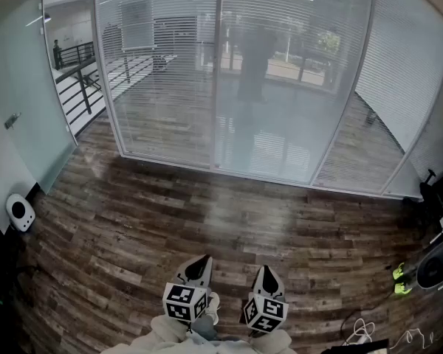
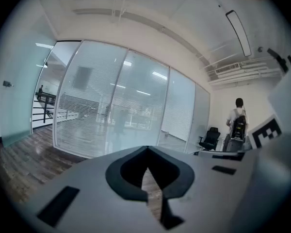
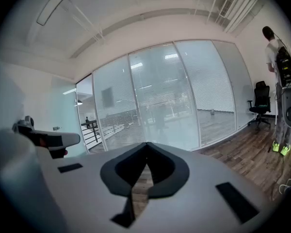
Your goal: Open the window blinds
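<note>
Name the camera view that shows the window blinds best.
The head view. It faces the blinds squarely, so the lowered slats show across every panel from side to side. The left gripper view and the right gripper view show the same blinds smaller, at a slant and bent by the wide lens.

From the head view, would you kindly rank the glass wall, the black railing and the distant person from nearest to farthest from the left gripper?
1. The glass wall, straight ahead across the wooden floor from the left gripper.
2. The black railing, behind the glass, upper left.
3. The distant person, at the railing's far end, upper left.
</note>
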A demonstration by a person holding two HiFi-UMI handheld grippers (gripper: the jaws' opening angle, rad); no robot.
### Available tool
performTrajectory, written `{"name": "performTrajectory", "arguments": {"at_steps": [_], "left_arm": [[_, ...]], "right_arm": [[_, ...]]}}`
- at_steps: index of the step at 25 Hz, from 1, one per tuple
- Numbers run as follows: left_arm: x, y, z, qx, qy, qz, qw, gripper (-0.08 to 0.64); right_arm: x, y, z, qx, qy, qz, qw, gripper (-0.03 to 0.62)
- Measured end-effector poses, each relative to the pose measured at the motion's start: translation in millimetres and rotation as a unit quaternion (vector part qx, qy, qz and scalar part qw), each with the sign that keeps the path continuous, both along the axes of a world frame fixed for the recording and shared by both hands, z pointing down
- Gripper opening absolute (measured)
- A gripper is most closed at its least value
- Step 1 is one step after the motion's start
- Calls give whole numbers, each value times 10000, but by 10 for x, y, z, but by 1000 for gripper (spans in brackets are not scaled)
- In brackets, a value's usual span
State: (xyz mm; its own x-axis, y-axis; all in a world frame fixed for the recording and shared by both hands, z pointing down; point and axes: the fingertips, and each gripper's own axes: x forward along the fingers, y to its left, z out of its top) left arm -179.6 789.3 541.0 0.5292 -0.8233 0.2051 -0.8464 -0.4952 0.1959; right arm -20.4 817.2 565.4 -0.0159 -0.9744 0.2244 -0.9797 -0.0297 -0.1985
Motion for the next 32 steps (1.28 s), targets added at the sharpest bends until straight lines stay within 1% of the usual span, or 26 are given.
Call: {"name": "performTrajectory", "arguments": {"at_steps": [4, 8, 13, 16, 21, 26, 32], "left_arm": [[35, -319, 49, -52, 31, -35, 10000, -2], [90, -797, 34, -14, 66, -35, 10000, -2], [136, -1443, -11, 26, 135, -8, 9999, -2], [216, -1866, -28, -2, 114, 55, 9999, -2], [289, -2592, -80, 64, 70, 168, 9998, -2], [358, -3142, -51, 27, 37, 288, 9996, -2], [429, -3581, 15, -85, 26, 306, 9995, -2]], "right_arm": [[62, -318, 30, -47, 37, -14, 10000, 14], [99, -780, 16, -35, 84, -44, 9999, 14], [124, -1452, -69, 15, 161, -79, 9998, 14], [149, -1915, -124, 46, 153, -108, 9998, 14], [132, -2679, -202, 150, 130, -118, 9997, 14], [257, -3193, -141, 61, 30, 72, 10000, 14], [504, -3592, -1, -177, -56, 334, 9993, 14]]}}
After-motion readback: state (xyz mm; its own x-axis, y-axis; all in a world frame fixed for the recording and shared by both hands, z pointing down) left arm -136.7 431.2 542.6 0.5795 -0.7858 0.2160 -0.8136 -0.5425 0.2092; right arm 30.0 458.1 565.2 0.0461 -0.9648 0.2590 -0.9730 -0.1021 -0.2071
